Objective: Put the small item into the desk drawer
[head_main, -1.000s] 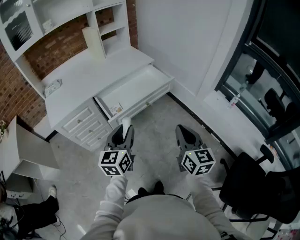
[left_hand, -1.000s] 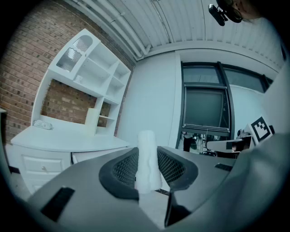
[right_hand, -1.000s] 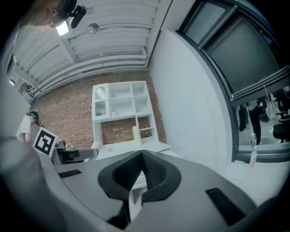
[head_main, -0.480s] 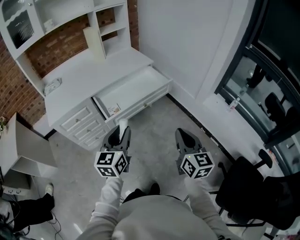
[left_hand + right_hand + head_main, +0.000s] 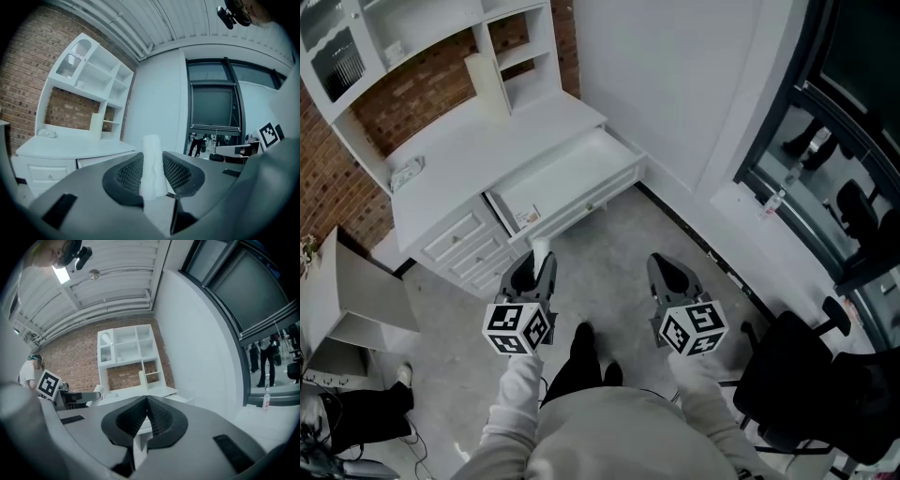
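Here, the left gripper [image 5: 534, 269] is clamped on the small white item [image 5: 151, 154]. It is a pale, roll-like piece that stands upright between the two mesh pads and sticks out past their tips. In the head view the item is over the grey floor [image 5: 609, 253], in front of the white desk and just short of the open drawer [image 5: 577, 169], not over it.

The drawer is pulled out from under the front edge of the tabletop [image 5: 478, 150], toward its right end. A small card [image 5: 528, 217] lies in the drawer's front left corner, and the rest of the drawer bottom is bare.

The right gripper [image 5: 146, 401] is beside the left one, also over the floor. Its jaws meet at the tips and hold nothing.

On the tabletop, a tall white cylinder [image 5: 487, 86] stands near the back edge under the shelves. A small pale object [image 5: 405, 173] lies near the left edge. A black chair [image 5: 797, 375] is off to the right.
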